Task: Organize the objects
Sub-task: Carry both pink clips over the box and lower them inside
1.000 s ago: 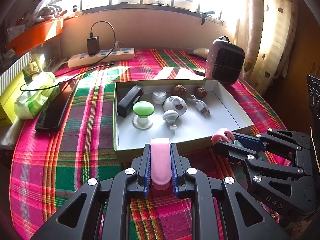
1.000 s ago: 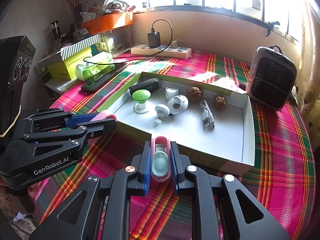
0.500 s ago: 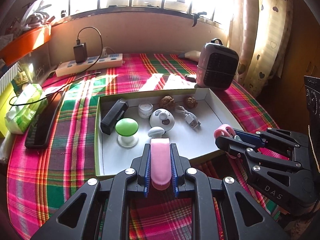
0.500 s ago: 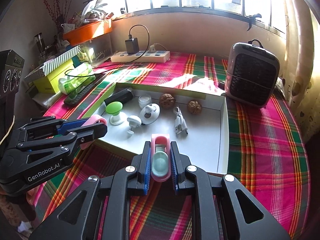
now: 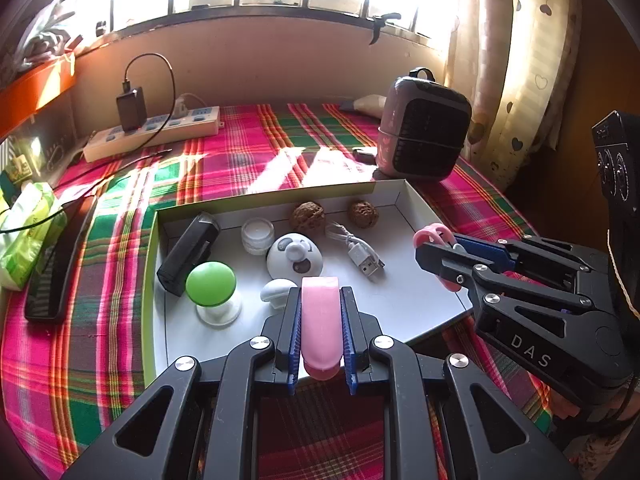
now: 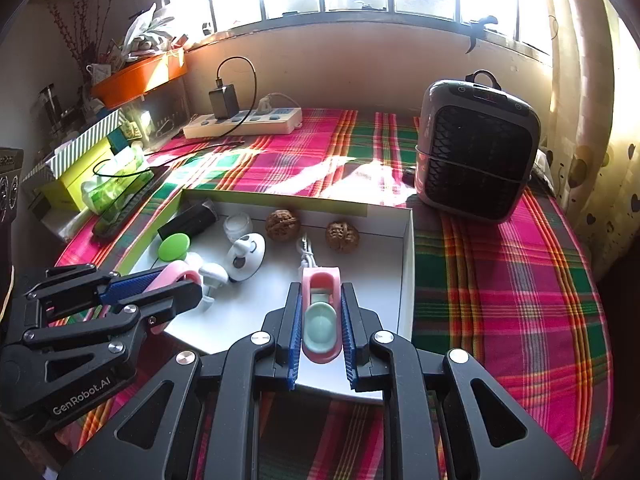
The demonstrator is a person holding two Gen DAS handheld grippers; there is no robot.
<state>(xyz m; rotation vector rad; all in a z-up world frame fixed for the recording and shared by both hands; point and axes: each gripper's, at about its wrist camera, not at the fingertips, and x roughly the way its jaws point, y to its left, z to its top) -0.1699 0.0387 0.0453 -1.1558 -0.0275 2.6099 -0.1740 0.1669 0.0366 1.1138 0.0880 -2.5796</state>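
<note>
My left gripper is shut on a smooth pink plastic piece, held over the near part of a shallow white box. My right gripper is shut on a pink piece with a mint-green inset, above the same box's near edge. Each gripper shows in the other's view, side by side: the right gripper and the left gripper. Inside the box lie a black block, a green knob, a small white jar, a round white toy, two walnuts and a USB cable.
The box rests on a plaid cloth. A dark heater stands behind its far right corner. A power strip with a charger runs along the back wall. A black phone and a green tissue pack lie left of the box.
Both grippers have moved to the right and forward, from the box's front edge to over its near part. Each still holds its pink piece. The box's contents have not moved.
</note>
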